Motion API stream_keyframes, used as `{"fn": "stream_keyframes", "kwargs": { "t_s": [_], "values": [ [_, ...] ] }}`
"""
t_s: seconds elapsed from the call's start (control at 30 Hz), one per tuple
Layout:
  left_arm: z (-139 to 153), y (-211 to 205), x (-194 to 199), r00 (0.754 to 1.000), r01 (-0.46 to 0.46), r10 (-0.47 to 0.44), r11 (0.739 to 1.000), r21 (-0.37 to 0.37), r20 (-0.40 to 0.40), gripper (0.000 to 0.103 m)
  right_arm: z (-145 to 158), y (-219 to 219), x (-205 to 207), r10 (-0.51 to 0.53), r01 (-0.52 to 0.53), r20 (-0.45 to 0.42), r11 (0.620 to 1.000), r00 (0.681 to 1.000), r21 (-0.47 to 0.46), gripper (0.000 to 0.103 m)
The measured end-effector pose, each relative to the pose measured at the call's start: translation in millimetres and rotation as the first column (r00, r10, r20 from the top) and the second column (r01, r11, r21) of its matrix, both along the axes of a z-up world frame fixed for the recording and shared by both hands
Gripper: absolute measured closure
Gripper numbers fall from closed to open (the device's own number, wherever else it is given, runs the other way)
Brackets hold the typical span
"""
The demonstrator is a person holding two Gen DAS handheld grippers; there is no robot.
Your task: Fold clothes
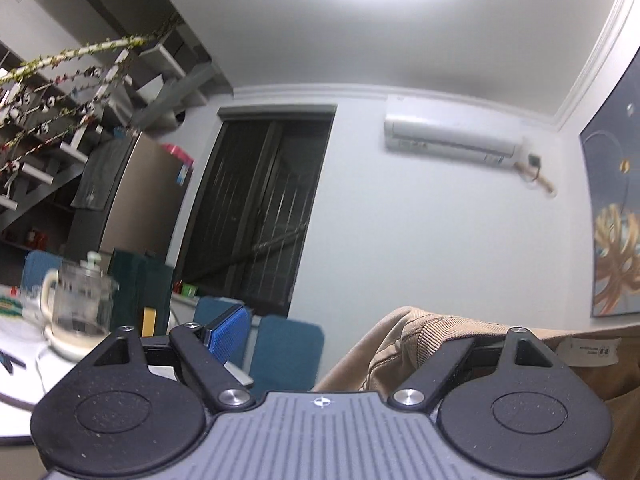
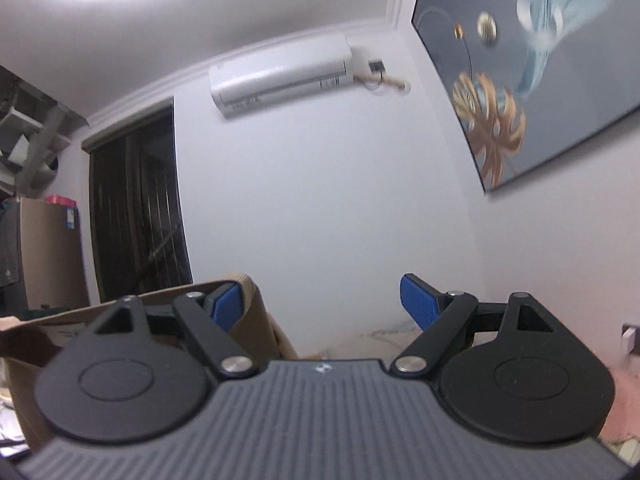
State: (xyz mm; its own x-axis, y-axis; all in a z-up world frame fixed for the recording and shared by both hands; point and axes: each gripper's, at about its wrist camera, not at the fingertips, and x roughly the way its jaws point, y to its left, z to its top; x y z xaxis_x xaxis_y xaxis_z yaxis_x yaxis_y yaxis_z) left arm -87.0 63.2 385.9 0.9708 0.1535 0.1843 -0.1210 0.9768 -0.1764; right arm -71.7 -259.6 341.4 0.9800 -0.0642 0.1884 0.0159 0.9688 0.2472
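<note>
Left claw: fingers spread wide, blue pad of one finger clear in view; the other finger sits under or behind the tan garment, so whether it bears on cloth can't be told. No pinch is evident; judged open. Garment is raised to claw height w/ both cameras tilted up at wall and ceiling, ribbed hem or collar bunched, white label showing at the right. Glass kettle stands on the white surface to the far left, apart from the cloth. Right claw: also spread wide, one blue pad just against or beside a tan edge, the other pad in free air; not gripping. Assessment: garment looks held aloft or draped btwn the two claws, lying on a finger of each rather than clamped. To do this step well, each claw needs a firm pinch on one matching edge, single layer, equal height, cloth taut btwn them before lowering flat. Risk: cloth slips off an unclamped finger.
</note>
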Motion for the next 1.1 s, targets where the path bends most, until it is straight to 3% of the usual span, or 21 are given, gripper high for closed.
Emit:
{"fn": "stream_keyframes", "kwargs": {
  "t_s": [0.17,0.33,0.57,0.73,0.87,0.97,1.1],
  "values": [
    [18.8,-8.0,-19.9,0.996,0.059,-0.059,0.998,-0.012,-0.064,0.018,12.3,-14.8,-15.5,0.013,-0.011,-0.034,0.999,0.999,0.049,0.018],
    [-13.6,-9.6,39.9,0.981,0.09,-0.088,0.996,-0.001,-0.175,0.018,-32.4,-30.6,55.7,0.002,0.006,-0.145,0.999,0.989,0.052,0.018],
    [-91.0,-13.3,211.1,0.94,0.079,-0.077,0.997,-0.009,-0.333,0.018,-96.2,-52.7,159.8,-0.014,0.031,-0.295,0.998,0.955,0.054,0.018],
    [-155.0,-32.7,341.0,0.916,0.067,-0.061,0.998,0.001,-0.396,0.017,-158.7,-65.1,279.0,-0.034,0.051,-0.367,0.998,0.929,0.039,0.018],
    [-225.4,-48.8,458.4,0.887,0.073,-0.058,0.997,0.015,-0.458,0.016,-222.5,-75.9,381.7,-0.054,0.06,-0.42,0.998,0.906,0.001,0.018],
    [-295.6,-56.2,551.2,0.837,0.085,-0.066,0.996,0.01,-0.544,0.016,-281.5,-83.4,460.4,-0.046,0.049,-0.478,0.999,0.877,-0.007,0.019],
    [-400.0,-70.8,649.6,0.742,0.106,-0.077,0.994,0.003,-0.666,0.016,-370.2,-88.4,555.6,-0.054,0.035,-0.593,0.998,0.803,-0.043,0.019]
  ]
}}
